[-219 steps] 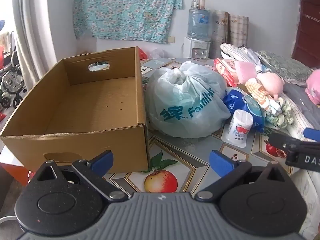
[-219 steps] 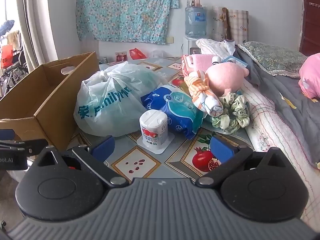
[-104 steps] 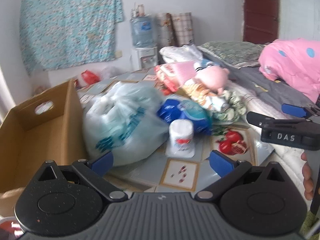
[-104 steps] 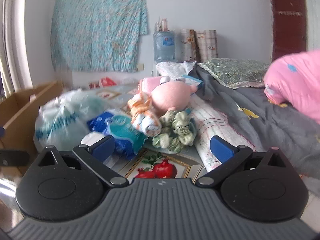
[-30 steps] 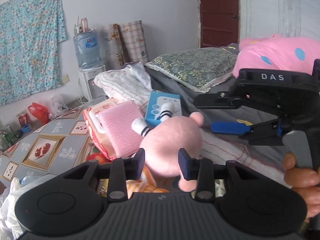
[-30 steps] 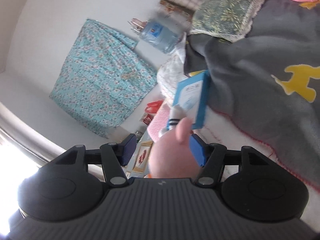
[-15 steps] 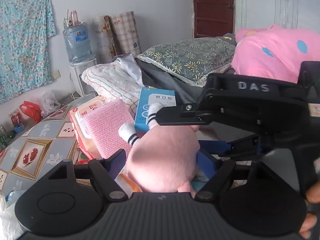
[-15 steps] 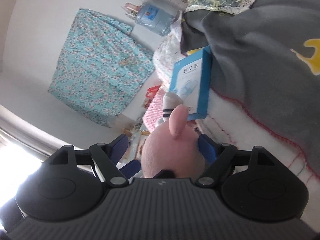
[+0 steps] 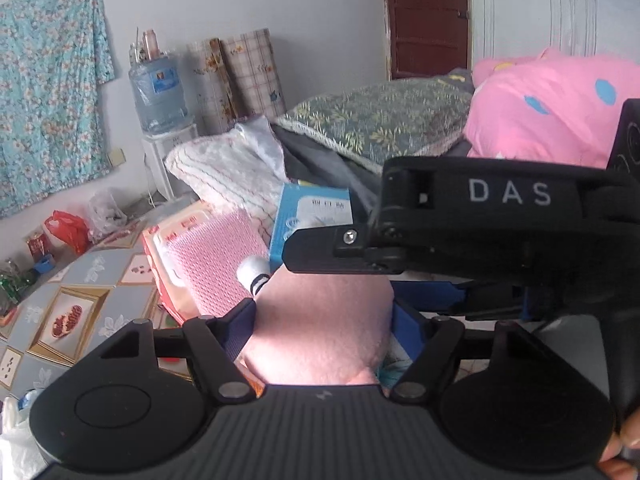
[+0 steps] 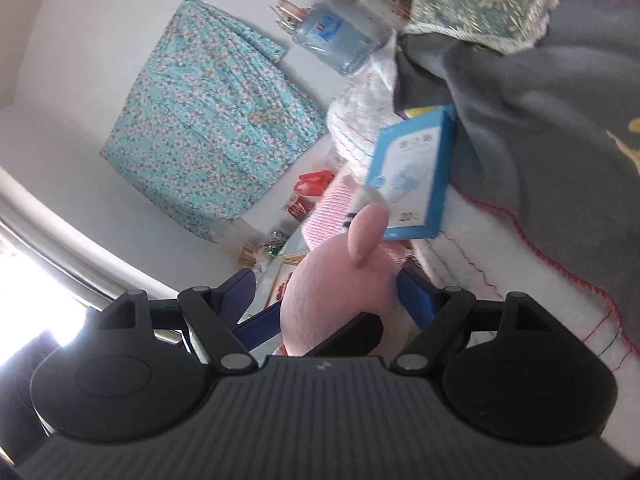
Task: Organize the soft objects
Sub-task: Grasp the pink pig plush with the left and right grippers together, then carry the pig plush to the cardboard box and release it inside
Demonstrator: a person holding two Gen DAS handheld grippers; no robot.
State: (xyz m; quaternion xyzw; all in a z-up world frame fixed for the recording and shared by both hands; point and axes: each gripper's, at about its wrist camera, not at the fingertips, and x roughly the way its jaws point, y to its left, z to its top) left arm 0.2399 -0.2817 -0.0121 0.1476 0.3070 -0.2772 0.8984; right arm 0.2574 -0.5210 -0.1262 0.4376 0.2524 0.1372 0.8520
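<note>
Early in the task, by my read: the pink plush toy (image 9: 320, 320) at lower centre of both views sits between the wide-spread fingers of both tools. The left gripper (image 9: 324, 320) is closing on it, pads at its sides; the right gripper (image 10: 326, 292) brackets it too, firm grip unclear. Blue box (image 9: 310, 216), pink towel (image 9: 218, 256) upper centre: unsorted, no container visible.

We have moved from the cardboard box side across to the bed. Both the left gripper (image 9: 324, 320) and right gripper (image 10: 326, 292) now straddle the pink plush toy (image 9: 320, 324), left jaws closing.
</note>
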